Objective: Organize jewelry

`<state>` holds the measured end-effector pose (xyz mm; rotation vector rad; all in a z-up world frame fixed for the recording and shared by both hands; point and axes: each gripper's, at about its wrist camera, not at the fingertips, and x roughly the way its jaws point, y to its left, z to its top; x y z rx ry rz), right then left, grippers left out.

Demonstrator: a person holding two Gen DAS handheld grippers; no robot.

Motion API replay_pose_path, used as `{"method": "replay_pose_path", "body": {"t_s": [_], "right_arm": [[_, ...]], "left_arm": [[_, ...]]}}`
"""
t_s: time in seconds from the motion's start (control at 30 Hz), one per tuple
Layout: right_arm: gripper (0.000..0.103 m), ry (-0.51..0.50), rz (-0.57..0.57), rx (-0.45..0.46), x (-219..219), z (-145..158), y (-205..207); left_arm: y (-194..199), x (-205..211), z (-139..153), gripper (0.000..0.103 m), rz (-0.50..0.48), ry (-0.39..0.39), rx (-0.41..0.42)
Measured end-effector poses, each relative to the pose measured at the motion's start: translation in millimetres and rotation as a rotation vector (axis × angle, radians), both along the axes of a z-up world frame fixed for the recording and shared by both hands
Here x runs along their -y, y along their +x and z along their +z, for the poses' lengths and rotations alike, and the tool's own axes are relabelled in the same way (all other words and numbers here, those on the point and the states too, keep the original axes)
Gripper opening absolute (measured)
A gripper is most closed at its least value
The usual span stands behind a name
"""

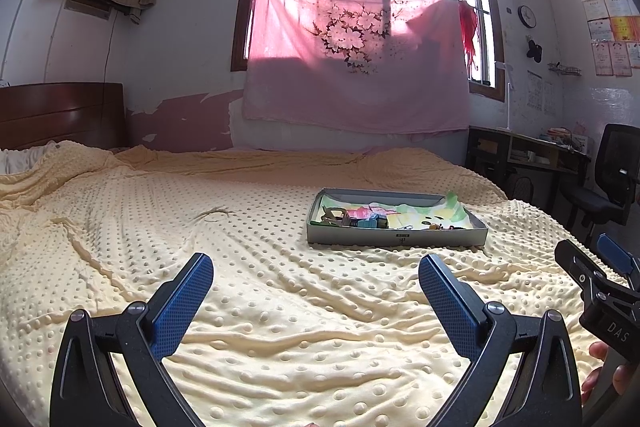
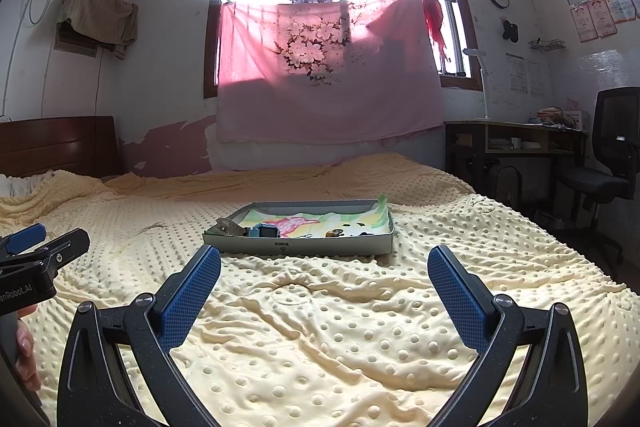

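Ahead of both grippers, a shallow grey tray (image 2: 298, 247) lay on the bed, well apart from the fingertips and touched by neither. The left gripper (image 1: 316, 277) hung with its jaws spread wide and nothing between them, the tray sitting forward and to its right. The right gripper (image 2: 324, 267) was likewise released and empty, the tray almost straight ahead of it. In the left wrist view the right gripper showed at the right edge with a fingertip of the person's hand (image 1: 598, 351) below it.

Small jewelry pieces (image 2: 336, 233) lay scattered on the tray's floor toward its near wall; a blue blocky item (image 2: 266, 231) and a metallic clip-like piece (image 2: 226, 227) sat at its left end. The pieces were too small to tell apart.

Bare blanket (image 2: 320, 327) stretched between the fingers and the tray, and wide to the tray's left. The bed's right edge ran close beside the tray, with a desk (image 2: 516, 139) and a black office chair (image 2: 612, 163) beyond it.

The blanket was pale yellow, soft, raised in dots and rumpled into low folds. The tray was thin-walled, rectangular, lined with a colourful printed sheet. The finger pads (image 1: 184, 307) were blue and finely gridded on black arms.
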<state>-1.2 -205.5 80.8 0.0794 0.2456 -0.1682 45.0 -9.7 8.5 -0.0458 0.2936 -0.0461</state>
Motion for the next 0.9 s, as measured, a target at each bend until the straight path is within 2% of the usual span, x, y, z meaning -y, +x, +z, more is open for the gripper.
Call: {"method": "replay_pose_path", "body": {"t_s": [0.9], "right_arm": [[0.102, 0.001, 0.001, 0.002, 0.5, 3.2, 0.2]], "left_arm": [[-0.7, 0.2, 0.7, 0.103, 0.000, 0.001, 0.002]]}}
